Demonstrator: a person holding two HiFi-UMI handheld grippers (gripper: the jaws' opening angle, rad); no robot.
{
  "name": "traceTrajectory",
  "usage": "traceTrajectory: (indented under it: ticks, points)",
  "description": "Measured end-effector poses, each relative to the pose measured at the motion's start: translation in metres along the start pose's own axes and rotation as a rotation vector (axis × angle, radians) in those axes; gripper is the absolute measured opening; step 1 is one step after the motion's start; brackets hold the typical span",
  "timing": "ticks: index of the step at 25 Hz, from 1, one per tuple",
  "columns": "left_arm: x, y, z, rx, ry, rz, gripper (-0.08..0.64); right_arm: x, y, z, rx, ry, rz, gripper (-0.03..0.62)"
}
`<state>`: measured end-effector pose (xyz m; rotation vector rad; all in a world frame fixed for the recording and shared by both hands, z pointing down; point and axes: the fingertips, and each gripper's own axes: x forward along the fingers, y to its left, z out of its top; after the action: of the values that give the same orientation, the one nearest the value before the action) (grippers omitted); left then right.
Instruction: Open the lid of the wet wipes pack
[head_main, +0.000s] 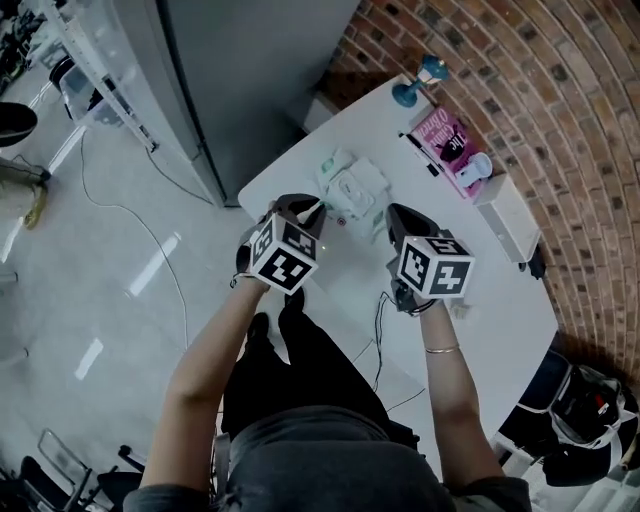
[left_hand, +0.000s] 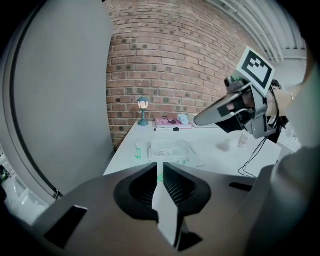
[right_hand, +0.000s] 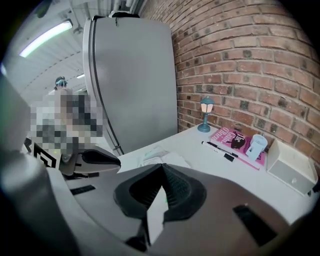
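Beyond left hand-held gripper (left_hand: 160, 166) (ajar) and right hand-held gripper (right_hand: 161, 166) (closed) lies wipes pack (head_main: 352, 188).

Far ahead of the right gripper's (right_hand: 161, 167) jaws and slightly right, a small teal lamp (right_hand: 206, 114) is standing by the brick wall (right_hand: 240, 60). Further right, a pink book (right_hand: 233, 141) is lying on the white table (right_hand: 200, 161), bearing a pale blue cup (right_hand: 257, 146). A black marker (right_hand: 219, 148) is lying just beside the book. A grey cabinet (right_hand: 135, 80) is rising ahead-left.

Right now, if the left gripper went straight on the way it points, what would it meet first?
Most likely the wet wipes pack on the table, ahead of the left gripper; depth is unclear.
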<state>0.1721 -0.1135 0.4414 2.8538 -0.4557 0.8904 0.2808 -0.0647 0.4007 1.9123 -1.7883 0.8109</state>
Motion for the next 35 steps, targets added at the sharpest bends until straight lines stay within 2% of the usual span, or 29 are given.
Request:
traceTrajectory:
  ticks: [5,13,24,35]
  points:
    - [-0.015,-0.002,0.013,-0.028,-0.042,0.005,0.043,-0.021,0.006,-0.008,0.088,-0.058,-0.019,0.005]
    - [-0.032,-0.006,0.029,-0.007,-0.095,0.024,0.032,-0.055,0.005,-0.028,0.204,-0.132,-0.055,0.005]
    - [-0.059,-0.018,0.03,-0.047,-0.143,0.023,0.029,-0.085,0.015,-0.053,0.208,-0.189,-0.089,0.005]
    - [-0.079,-0.017,0.029,-0.103,-0.197,0.035,0.029,-0.1,0.022,-0.056,0.198,-0.247,-0.141,0.003]
